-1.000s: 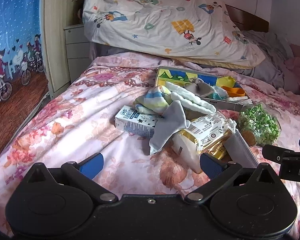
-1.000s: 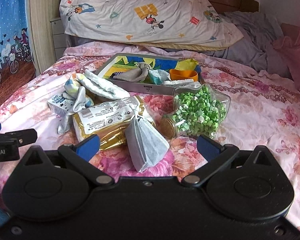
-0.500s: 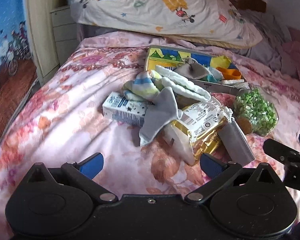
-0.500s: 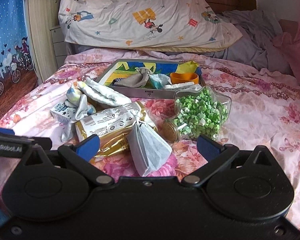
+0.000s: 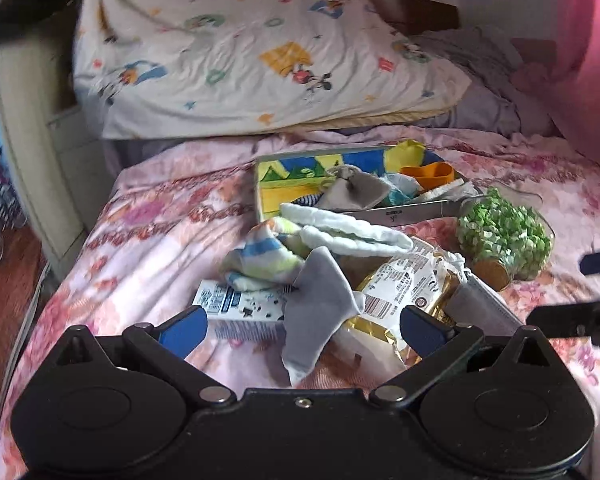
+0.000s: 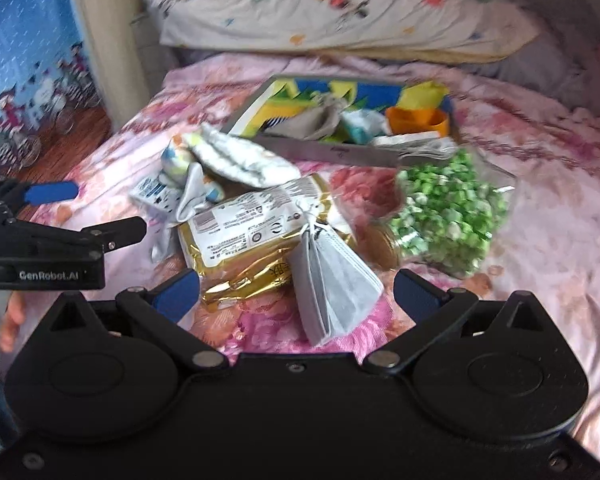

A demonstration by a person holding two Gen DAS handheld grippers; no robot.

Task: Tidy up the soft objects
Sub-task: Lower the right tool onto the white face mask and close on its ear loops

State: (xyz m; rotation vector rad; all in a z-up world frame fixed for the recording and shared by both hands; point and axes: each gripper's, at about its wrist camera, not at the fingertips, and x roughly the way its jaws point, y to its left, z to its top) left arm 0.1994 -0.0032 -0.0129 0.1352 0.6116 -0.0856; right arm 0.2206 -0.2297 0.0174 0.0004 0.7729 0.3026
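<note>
Looking along my left gripper (image 5: 302, 330), I see its jaws spread wide with nothing between them but air; a grey sock (image 5: 320, 304) lies just beyond, draped over a small carton (image 5: 236, 306) and touching a gold foil packet (image 5: 396, 300). My right gripper (image 6: 296, 288) also has its jaws wide apart and empty, poised above a folded grey face mask (image 6: 332, 280) that leans against the same gold packet. Behind the sock sits a striped bundle of soft cloth (image 5: 260, 256), and a white fluffy sock (image 5: 348, 232) lies across the top of the pile. To the right of the packet a clear jar of green paper stars (image 6: 448, 216) lies on its side on the bed (image 5: 152, 232). Further back stands a shallow box (image 5: 268, 200) holding a grey cloth pouch (image 5: 356, 190), an orange cup (image 6: 416, 120) and some yellow fabric. A cartoon-print pillow (image 5: 240, 52) lies at the head of the bed. Both views are somewhat blurred.
</note>
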